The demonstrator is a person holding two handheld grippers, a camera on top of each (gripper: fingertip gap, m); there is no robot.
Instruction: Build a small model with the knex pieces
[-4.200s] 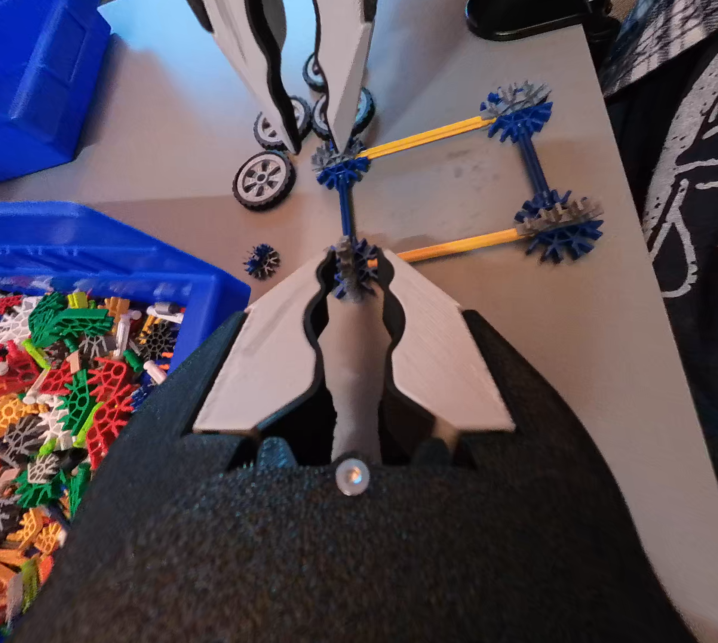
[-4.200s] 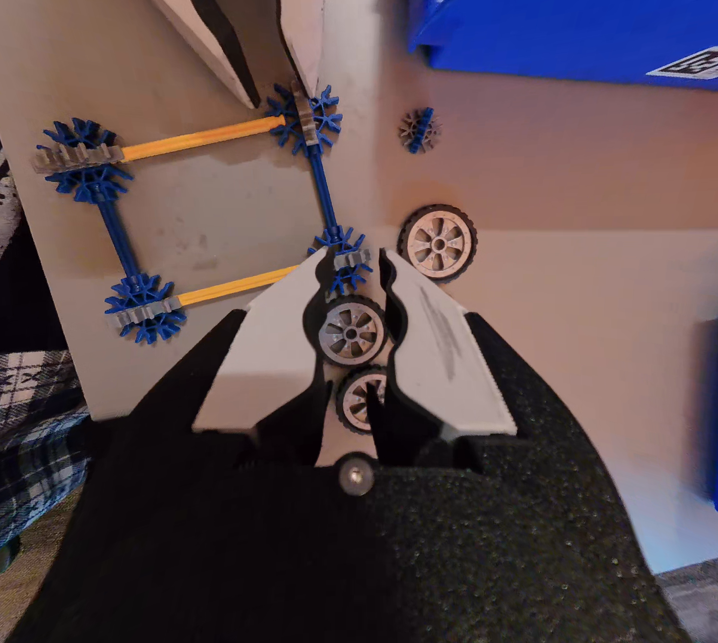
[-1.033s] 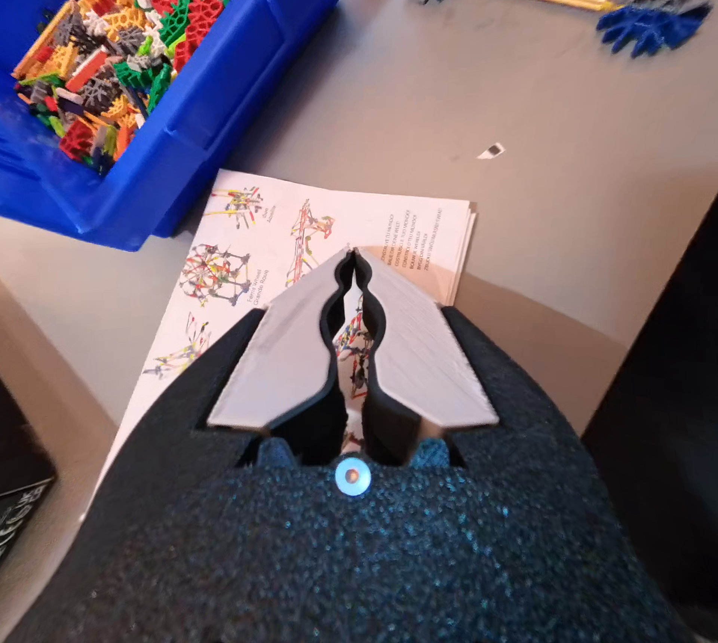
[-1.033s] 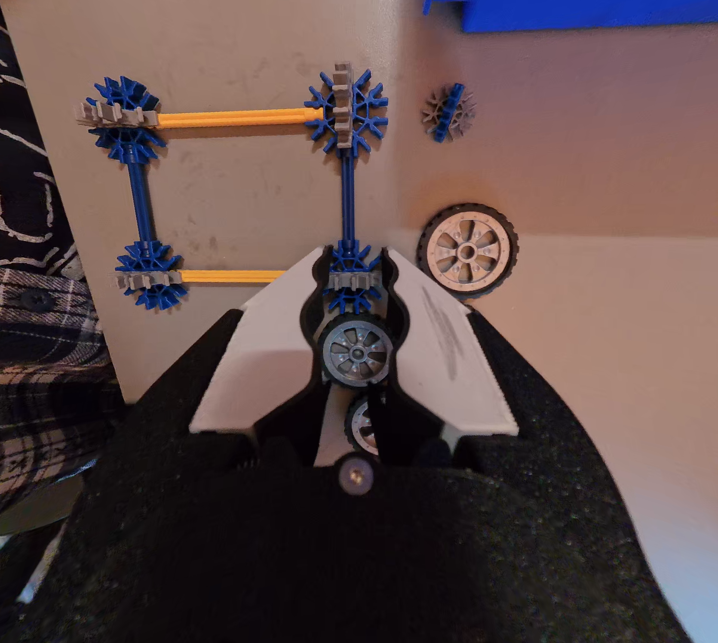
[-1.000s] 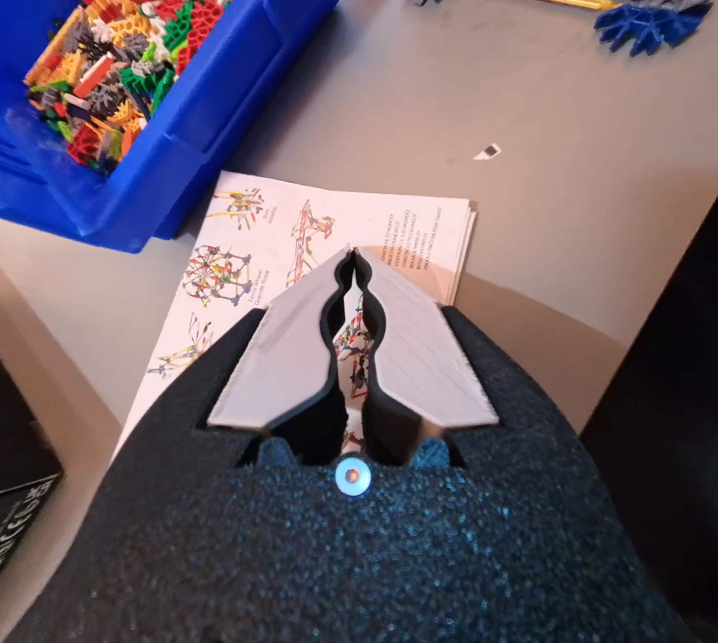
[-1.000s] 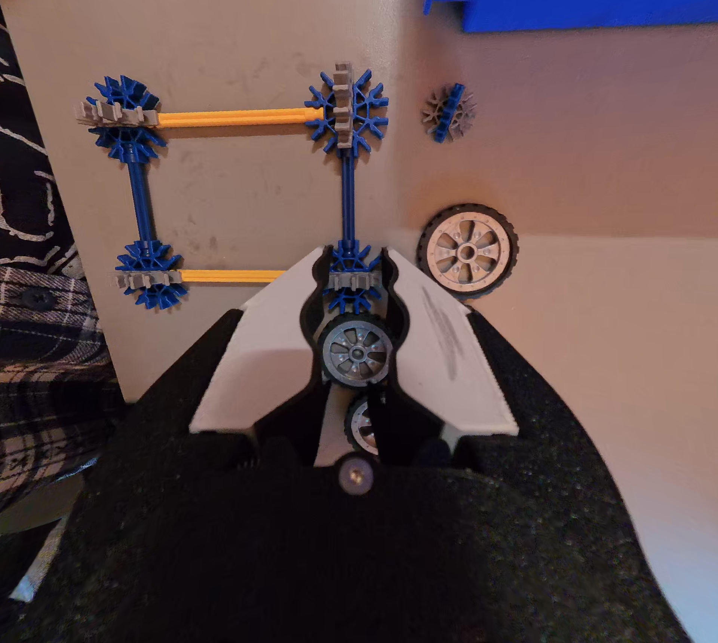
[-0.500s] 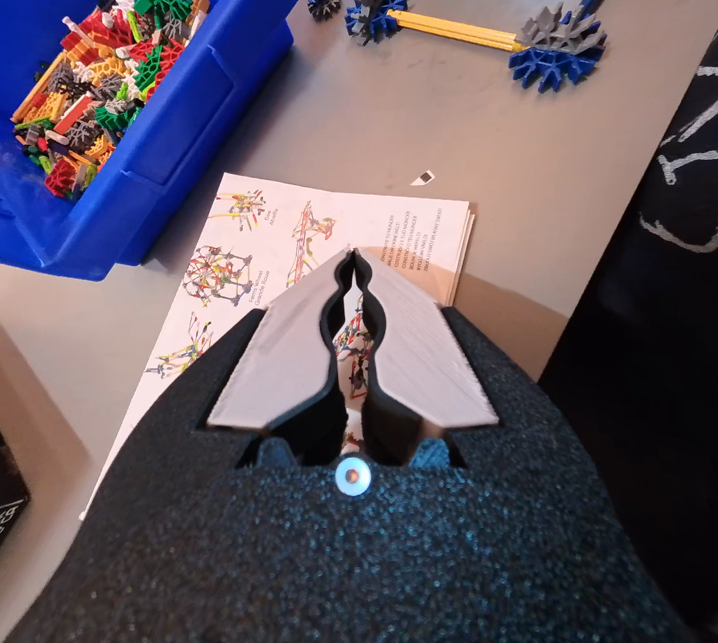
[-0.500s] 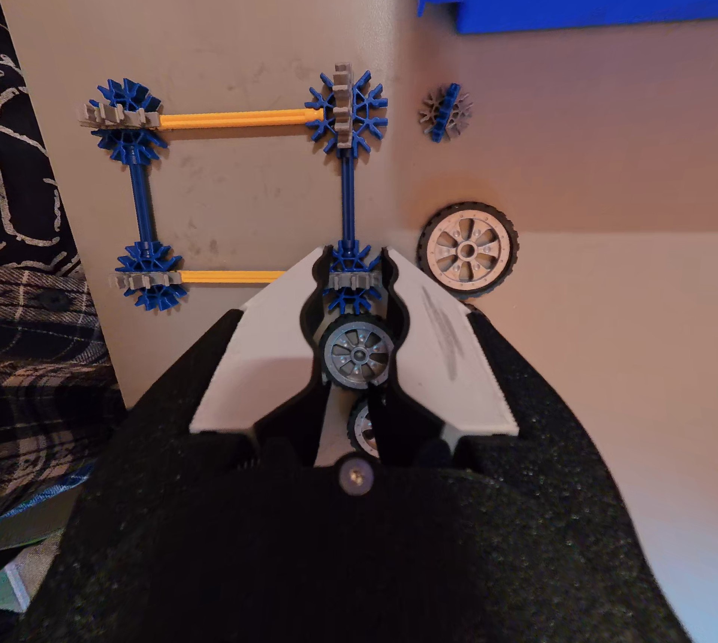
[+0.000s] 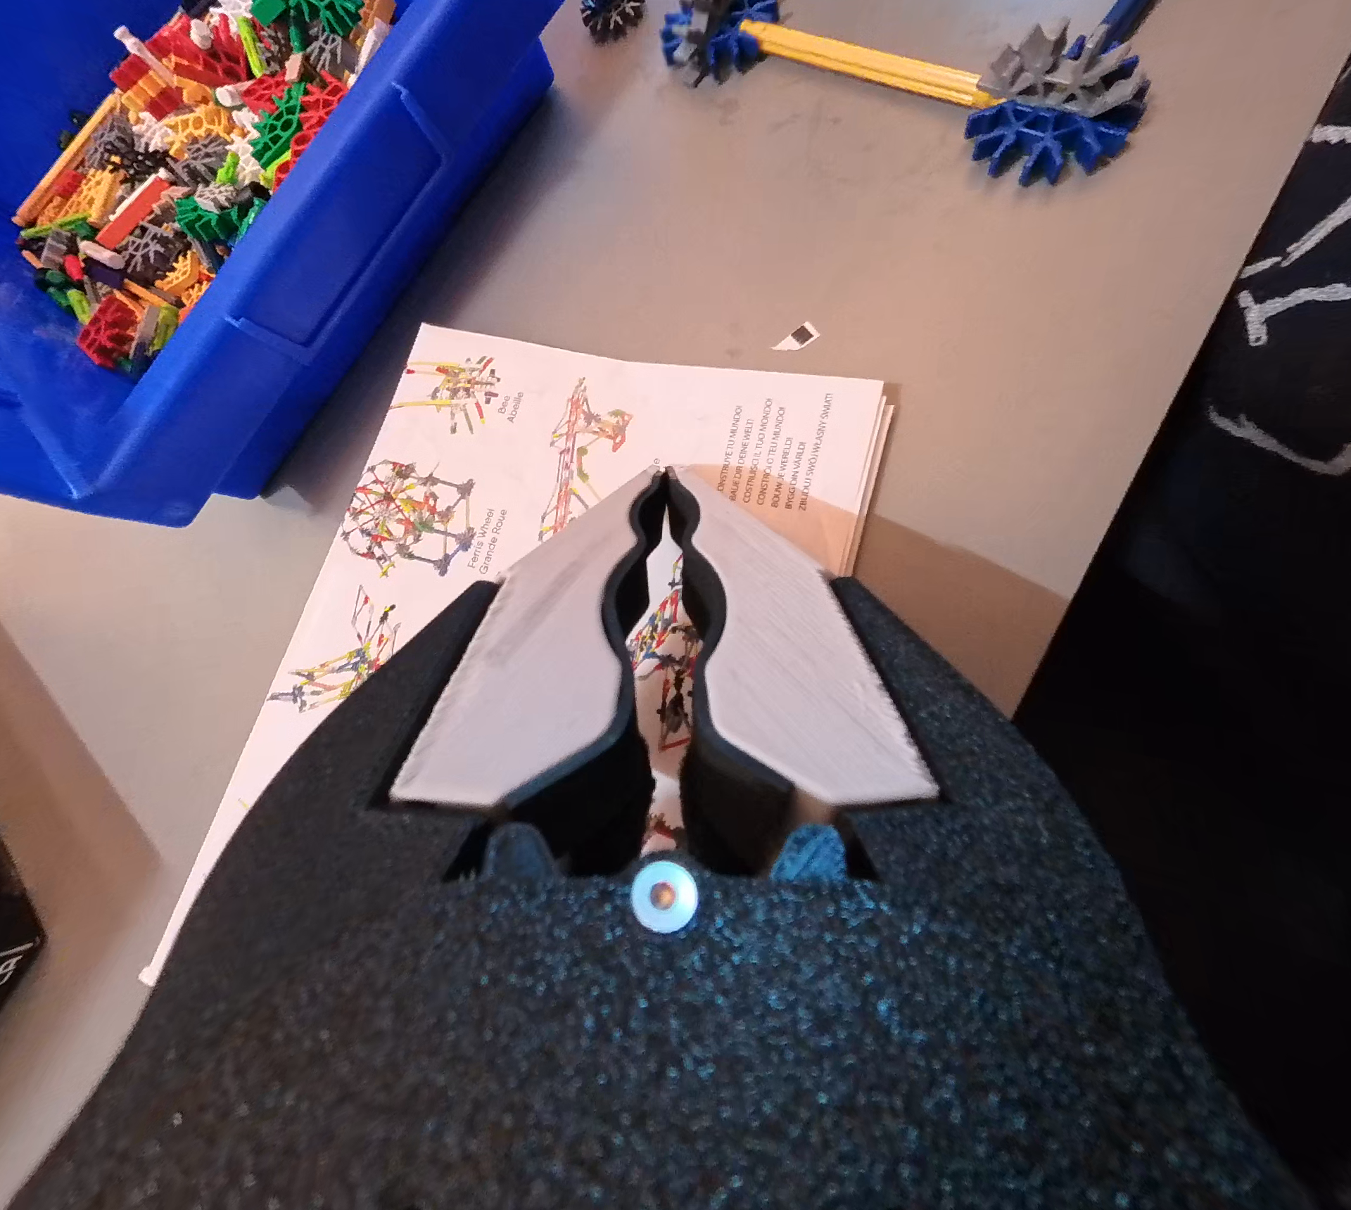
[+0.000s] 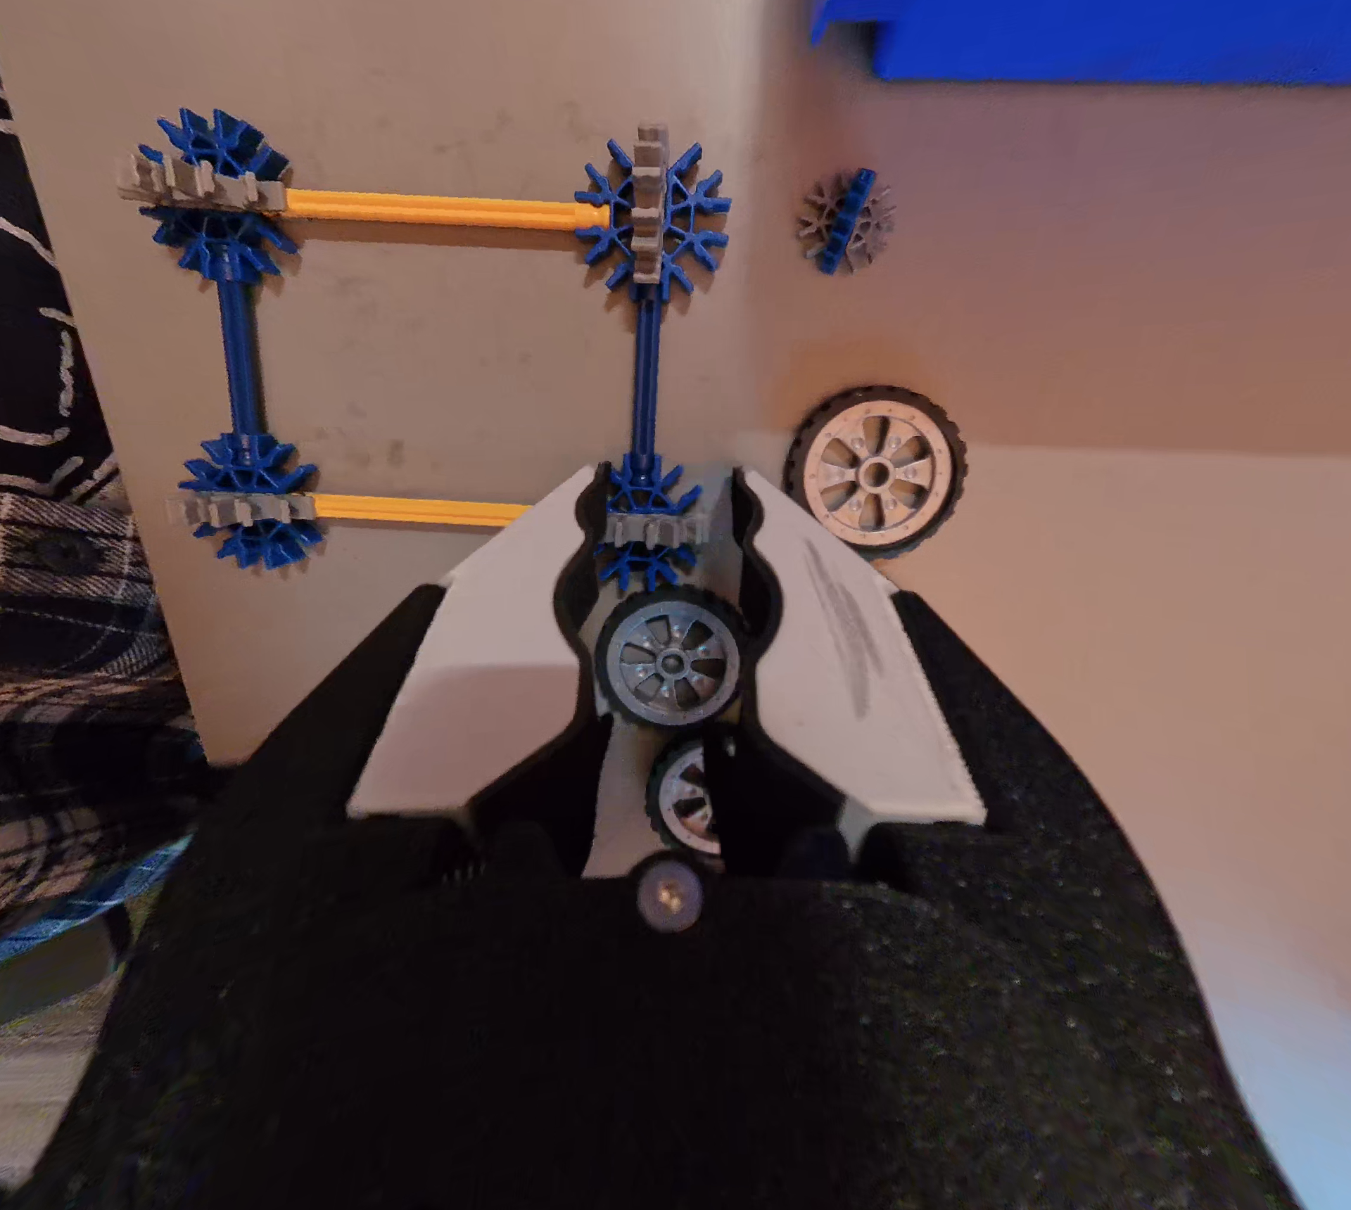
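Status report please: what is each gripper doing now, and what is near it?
Left gripper shut, empty, above instruction booklet. Right gripper open around frame corner connector; wheel between its fingers.

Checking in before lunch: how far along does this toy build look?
Done: the rod frame is closed, four corners joined. In hand: nothing; the right hand-held gripper is open around one corner, the left hand-held gripper shut over the booklet. Left: wheels lie loose, unattached.
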